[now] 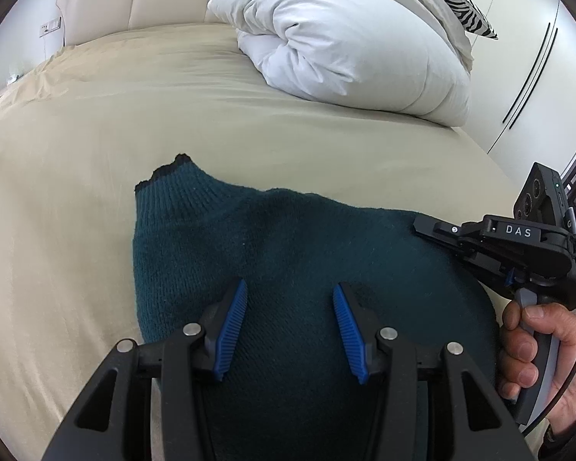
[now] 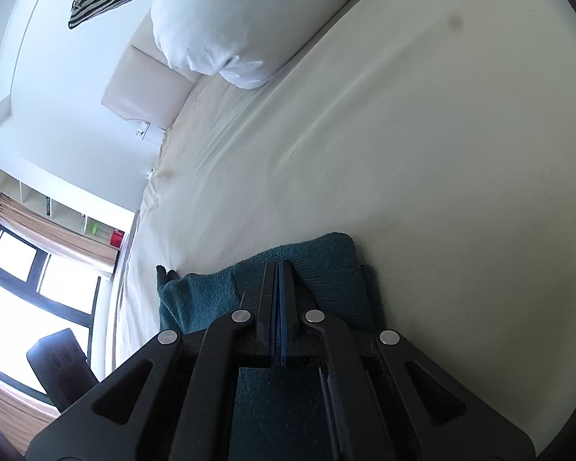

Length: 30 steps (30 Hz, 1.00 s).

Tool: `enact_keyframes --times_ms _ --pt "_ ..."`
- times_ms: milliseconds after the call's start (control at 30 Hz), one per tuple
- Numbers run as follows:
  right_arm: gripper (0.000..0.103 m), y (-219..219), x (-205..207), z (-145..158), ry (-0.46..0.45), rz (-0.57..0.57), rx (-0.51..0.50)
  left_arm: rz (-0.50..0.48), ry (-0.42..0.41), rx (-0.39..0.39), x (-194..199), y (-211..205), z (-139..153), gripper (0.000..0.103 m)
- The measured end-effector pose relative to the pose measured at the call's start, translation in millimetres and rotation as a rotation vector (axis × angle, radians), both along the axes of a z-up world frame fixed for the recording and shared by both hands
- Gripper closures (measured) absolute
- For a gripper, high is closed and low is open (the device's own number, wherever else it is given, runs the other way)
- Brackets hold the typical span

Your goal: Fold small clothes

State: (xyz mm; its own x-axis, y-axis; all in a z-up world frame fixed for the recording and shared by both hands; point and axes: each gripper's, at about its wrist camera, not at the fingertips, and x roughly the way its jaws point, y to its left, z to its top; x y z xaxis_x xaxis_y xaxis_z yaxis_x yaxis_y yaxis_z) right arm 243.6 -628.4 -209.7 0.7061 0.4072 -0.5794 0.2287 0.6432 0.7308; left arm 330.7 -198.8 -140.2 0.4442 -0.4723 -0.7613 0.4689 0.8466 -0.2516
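Observation:
A dark teal knitted garment (image 1: 288,253) lies on the beige bed sheet (image 1: 96,153), a ribbed cuff with a black edge (image 1: 165,176) pointing to the far left. My left gripper (image 1: 290,296) is open, its blue pads just above the garment's near part. My right gripper (image 1: 426,228) lies sideways at the garment's right edge, held by a hand (image 1: 537,349). In the right wrist view the right gripper (image 2: 279,265) has its jaws pressed together over the teal fabric (image 2: 326,265); no fabric shows between the pads.
A bundled white duvet (image 1: 349,38) sits at the back of the bed with a zebra-print pillow (image 1: 457,0) behind it. A padded headboard (image 1: 134,0) stands far left. A window (image 2: 27,276) and dark chair (image 2: 57,365) are beside the bed.

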Motion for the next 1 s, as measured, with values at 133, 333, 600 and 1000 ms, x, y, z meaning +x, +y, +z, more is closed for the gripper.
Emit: enact_keyframes --times_ms 133,333,600,1000 --pt "0.103 -4 -6 6 0.000 -0.022 0.012 0.000 -0.008 0.009 -1 0 -1 0.052" --pt "0.094 20 -42 52 -0.060 0.161 -0.021 0.000 -0.013 0.007 -1 0 -2 0.052" --pt "0.088 34 -86 13 -0.042 0.261 -0.024 0.025 0.014 -0.020 -8 11 9 0.053" --pt "0.038 84 -127 45 -0.058 0.368 -0.004 0.014 0.068 -0.076 -122 48 28 0.058"
